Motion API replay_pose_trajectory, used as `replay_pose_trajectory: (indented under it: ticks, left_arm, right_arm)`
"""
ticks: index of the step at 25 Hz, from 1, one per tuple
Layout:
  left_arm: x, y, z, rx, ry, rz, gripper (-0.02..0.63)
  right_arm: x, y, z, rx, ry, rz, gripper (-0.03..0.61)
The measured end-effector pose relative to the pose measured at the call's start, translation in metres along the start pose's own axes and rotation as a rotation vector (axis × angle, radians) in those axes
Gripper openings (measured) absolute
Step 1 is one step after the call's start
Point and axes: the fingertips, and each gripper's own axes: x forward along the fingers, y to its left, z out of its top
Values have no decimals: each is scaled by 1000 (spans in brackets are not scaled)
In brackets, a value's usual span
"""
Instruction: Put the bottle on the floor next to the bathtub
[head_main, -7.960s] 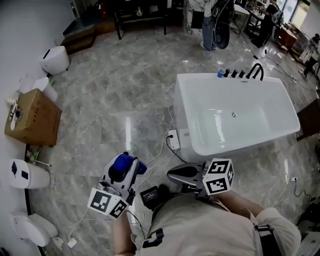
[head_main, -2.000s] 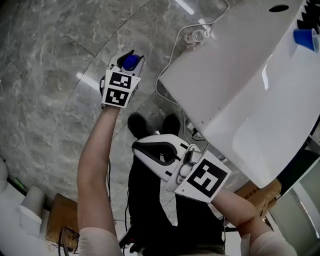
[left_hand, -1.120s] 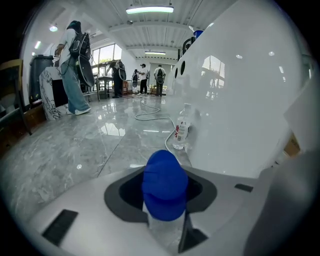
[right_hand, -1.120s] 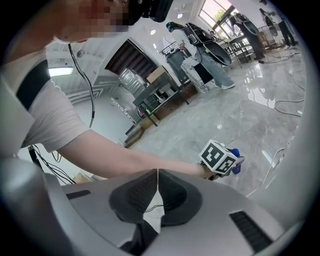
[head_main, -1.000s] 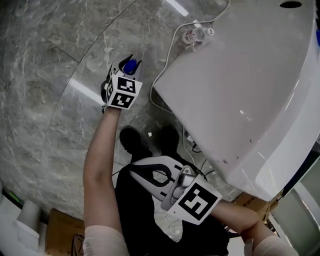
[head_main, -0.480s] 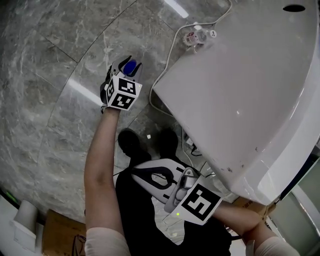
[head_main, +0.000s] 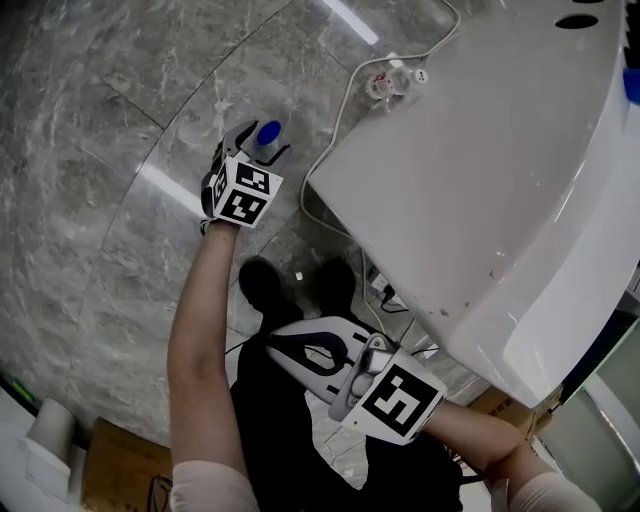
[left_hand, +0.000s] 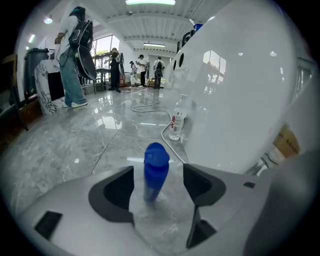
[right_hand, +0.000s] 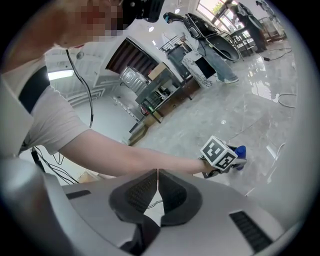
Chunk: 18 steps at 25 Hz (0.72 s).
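Note:
A blue bottle (head_main: 268, 131) (left_hand: 156, 170) stands upright on the grey marble floor, close to the white bathtub (head_main: 480, 180) (left_hand: 235, 100). My left gripper (head_main: 263, 141) (left_hand: 159, 186) sits low around it. Its jaws have just been opening and now stand wide, with a gap on each side of the bottle, so neither pad touches it. The right gripper (head_main: 285, 345) (right_hand: 157, 187) hangs near my body, shut and empty. In the right gripper view the left gripper's marker cube (right_hand: 219, 154) shows beyond my outstretched forearm.
A clear water bottle with a red label (left_hand: 176, 122) (head_main: 385, 75) stands by the tub beside a white cable (head_main: 335, 110). My shoes (head_main: 262, 285) are just behind the left gripper. People (left_hand: 75, 50) stand far across the room. A cardboard box (head_main: 120, 450) lies at lower left.
The left gripper's jaws have spread apart and let go of the blue bottle, which now stands free on the floor. The right gripper stays shut in place.

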Motion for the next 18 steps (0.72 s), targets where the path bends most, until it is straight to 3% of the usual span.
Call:
replay_pose_trajectory:
  ticks: [7,12,18]
  left_arm:
    - [-81,-2,16,23,12,18,339]
    - [-161,1,48,36,27,-5,339]
    - [-255,-4,110,169,-47,-11,337]
  right_arm:
    - [-23,42,25,21,-24,27,29]
    - [-50,93,53,-40,-34,72,29]
    - [-89,138,81,1,-71,83,28]
